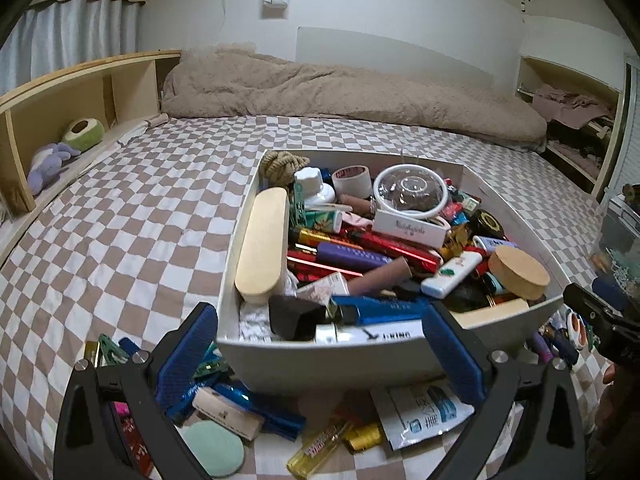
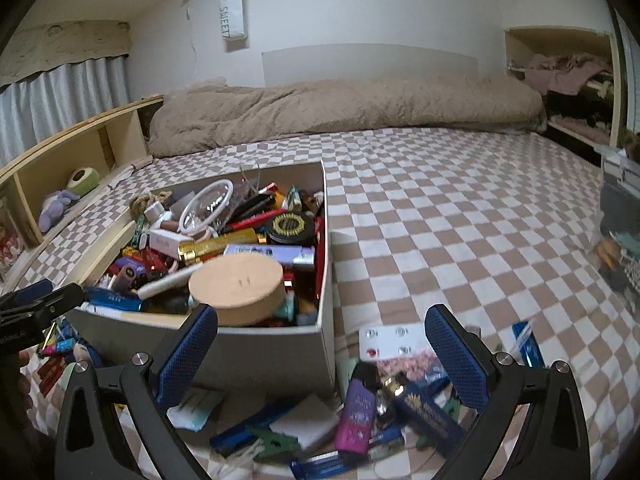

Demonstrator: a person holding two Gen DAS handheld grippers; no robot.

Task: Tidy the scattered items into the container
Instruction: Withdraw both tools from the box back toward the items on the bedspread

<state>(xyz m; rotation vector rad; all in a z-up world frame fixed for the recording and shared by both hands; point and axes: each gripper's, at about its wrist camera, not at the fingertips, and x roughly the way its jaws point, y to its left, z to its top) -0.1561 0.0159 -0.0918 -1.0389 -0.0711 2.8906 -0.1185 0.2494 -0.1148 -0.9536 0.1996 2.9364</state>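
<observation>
Left gripper (image 1: 316,352): I am holding my jaws spread wide, gripping nothing, blue cross-hatched pads framing the near wall of the white rectangular cardboard container (image 1: 332,360).

Right gripper (image 2: 320,356): I am likewise holding these jaws apart and empty, hovering above loose items at the container's near right corner.

Container contents, already stowed and heaping toward the rim: a round cork-coloured lidded tin (image 1: 519,267) at 3 o'clock, a long pale wooden oval case (image 1: 262,246) at 9 o'clock, a clear domed plastic lid with white ring (image 1: 410,192) at 12 o'clock, and glossy red and gold foil tubes at centre.

Outstanding, lying on the brown-and-white checked bedsheet (image 1: 132,220) at my 6 o'clock: a translucent yellow lighter (image 1: 318,450), a mint-green soft round puff (image 1: 212,450), a white and blue paper sachet (image 1: 424,412), a purple printed lighter (image 2: 356,420), and a dark blue printed box (image 2: 430,414).

Progress, by my judgement: most is done, with a sizeable scatter remaining.
</observation>
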